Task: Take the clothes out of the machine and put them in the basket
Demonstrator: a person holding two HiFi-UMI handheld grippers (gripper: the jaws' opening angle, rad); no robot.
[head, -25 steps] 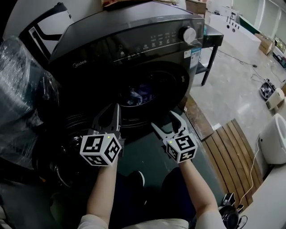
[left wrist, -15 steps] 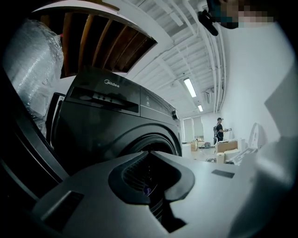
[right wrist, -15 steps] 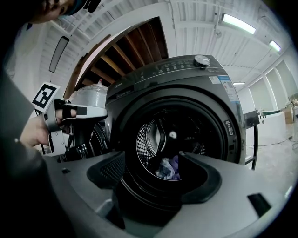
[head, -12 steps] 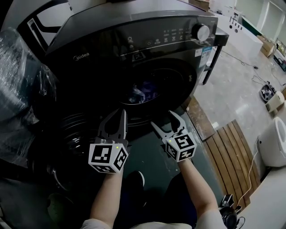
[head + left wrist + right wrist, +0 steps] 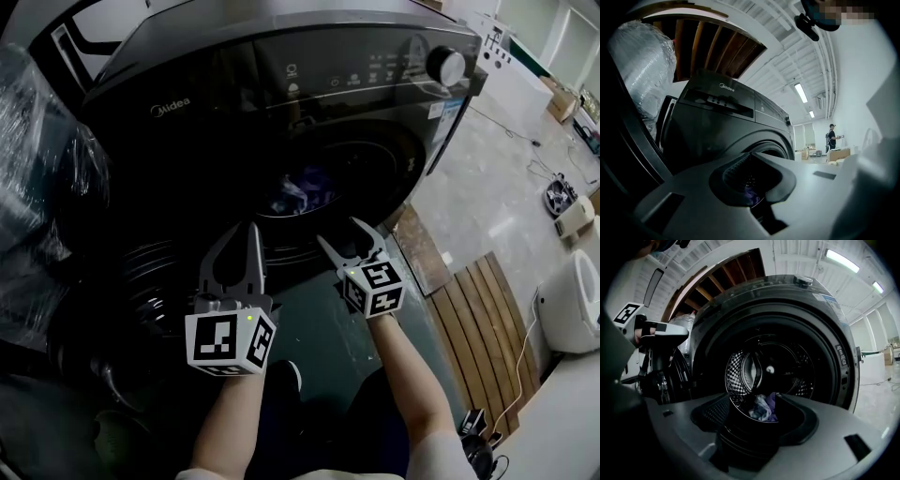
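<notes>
The clothes (image 5: 764,408), a purple and white bundle, lie at the bottom of the washing machine's (image 5: 281,112) drum. Both grippers hover just before its open front. The left gripper (image 5: 242,234) has its fingers spread and empty. The right gripper's (image 5: 339,234) fingers are closing on nothing.

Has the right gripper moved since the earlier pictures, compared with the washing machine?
Yes. The right gripper has moved forward, nearer to the open washing machine, where the clothes lie inside. Its fingers are closing with nothing between them.
</notes>
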